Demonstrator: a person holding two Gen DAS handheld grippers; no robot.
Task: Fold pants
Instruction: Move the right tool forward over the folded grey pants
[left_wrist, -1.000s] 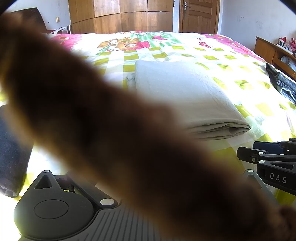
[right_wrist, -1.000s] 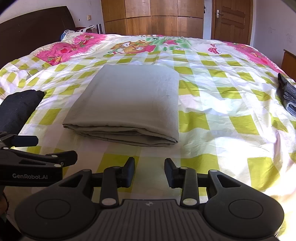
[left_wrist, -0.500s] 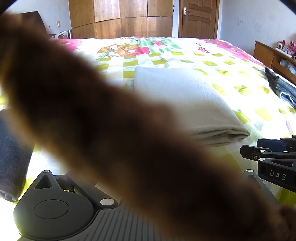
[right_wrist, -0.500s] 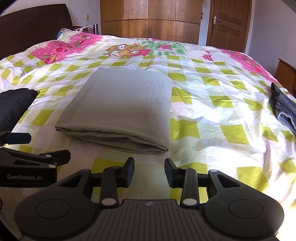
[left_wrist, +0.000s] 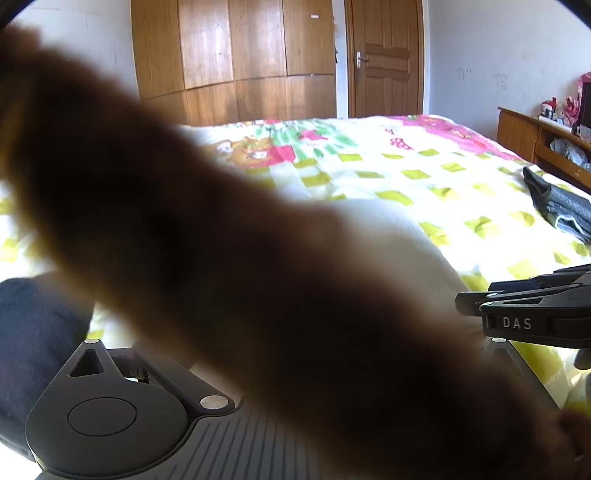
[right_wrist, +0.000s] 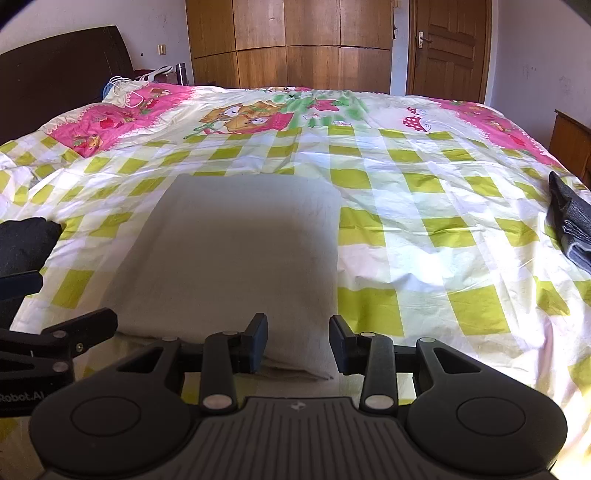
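- Pants (right_wrist: 236, 254): grey, folded into a flat rectangle, lying on the checked bed (right_wrist: 424, 206).
- Right gripper (right_wrist: 298, 341): jaws partly apart and empty, over the pants' near edge.
- Left gripper (left_wrist: 110, 410): jaws hidden by a blurred brown shape (left_wrist: 229, 258); state cannot be told.
- Dark clothes (right_wrist: 569, 229): at the bed's right edge.

Hard daylight bleaches the checked bedspread (right_wrist: 424, 236) to glare in both fisheye views — edges bowed, corners vignetted black — while a brown out-of-focus blur (left_wrist: 229, 266) smears across most of the left wrist view.
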